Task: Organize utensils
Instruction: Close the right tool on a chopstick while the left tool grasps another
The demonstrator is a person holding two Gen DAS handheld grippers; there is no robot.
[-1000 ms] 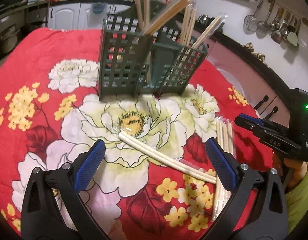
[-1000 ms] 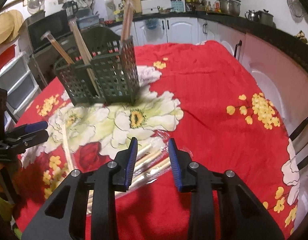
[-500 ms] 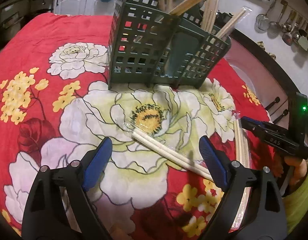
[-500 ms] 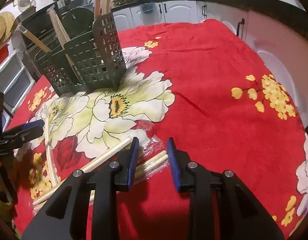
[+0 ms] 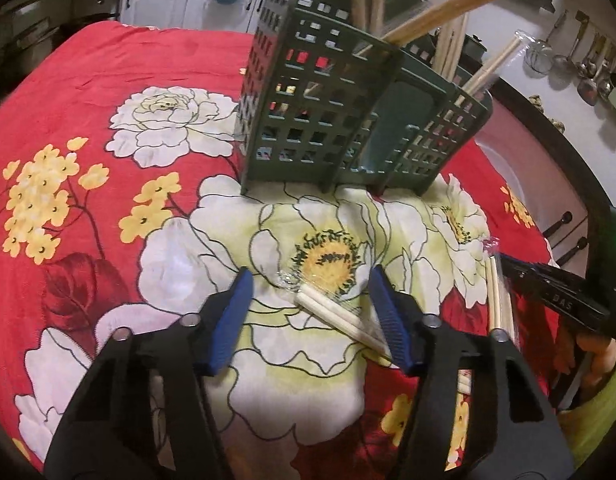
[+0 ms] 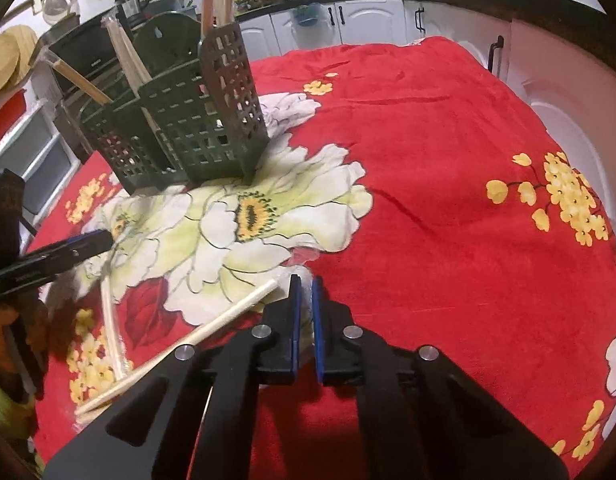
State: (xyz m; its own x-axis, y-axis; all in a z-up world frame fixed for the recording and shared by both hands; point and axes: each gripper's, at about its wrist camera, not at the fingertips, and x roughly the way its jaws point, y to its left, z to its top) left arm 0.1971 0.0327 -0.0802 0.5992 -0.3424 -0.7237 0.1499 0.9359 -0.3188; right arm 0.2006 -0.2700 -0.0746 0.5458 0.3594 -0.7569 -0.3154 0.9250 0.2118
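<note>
A dark green slotted caddy [image 5: 348, 120] [image 6: 187, 132] stands on the red flowered cloth [image 5: 127, 80] with several chopsticks upright in it. My left gripper [image 5: 310, 276] hovers low over a wrapped pale chopstick pair [image 5: 332, 312]. Its jaws are closing with the pair between them, and the pads do not press on it. In the right wrist view my right gripper [image 6: 305, 292] is shut on the crinkled end of another wrapped chopstick pair [image 6: 305, 280]. It also appears at the right edge of the left wrist view [image 5: 548, 284].
More wrapped chopsticks lie on the cloth: one pair [image 6: 227, 316] slants left of my right gripper, another [image 5: 496, 296] lies at the right. The left gripper [image 6: 87, 240] enters the right wrist view from the left. Counters and cabinets ring the table.
My left gripper moved in over the chopstick pair and its jaws narrowed around it. My right gripper's jaws went from apart to shut on the wrapped pair.
</note>
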